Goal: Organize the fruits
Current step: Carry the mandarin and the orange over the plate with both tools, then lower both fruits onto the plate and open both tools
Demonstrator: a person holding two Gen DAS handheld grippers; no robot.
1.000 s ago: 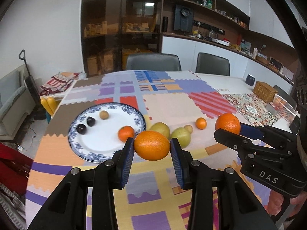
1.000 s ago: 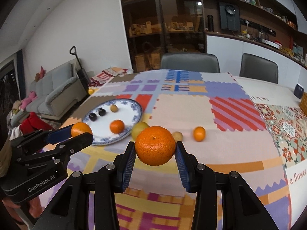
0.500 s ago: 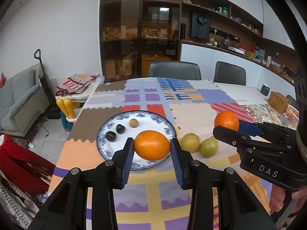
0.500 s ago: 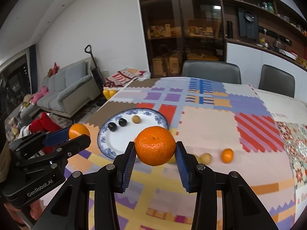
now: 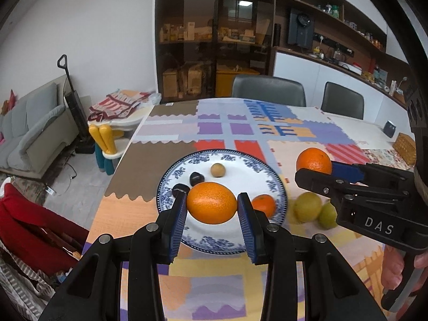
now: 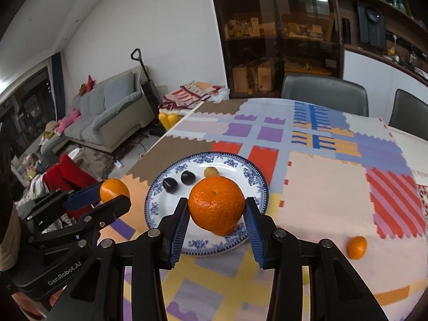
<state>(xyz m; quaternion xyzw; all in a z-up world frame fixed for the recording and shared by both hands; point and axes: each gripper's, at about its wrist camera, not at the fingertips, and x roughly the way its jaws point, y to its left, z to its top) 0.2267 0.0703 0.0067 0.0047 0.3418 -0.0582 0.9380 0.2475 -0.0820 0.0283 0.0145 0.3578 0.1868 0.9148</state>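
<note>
above the plate (image 5: 270, 184), the left tool (image 5: 211, 206) and right tool (image 6: 216, 208) each grip an orange (image 5: 211, 202).

Orange fruit (image 5: 211, 206); blue-white floral plate (image 5: 263, 172); multicolour patchwork tablecloth (image 5: 165, 160).

Both grippers swung left across the table, left gripper (image 5: 211, 207) carried its orange (image 5: 211, 202) from beside the plate (image 5: 270, 174) to above it, right gripper (image 6: 216, 214) brought its orange (image 6: 216, 204) over the plate too
</note>
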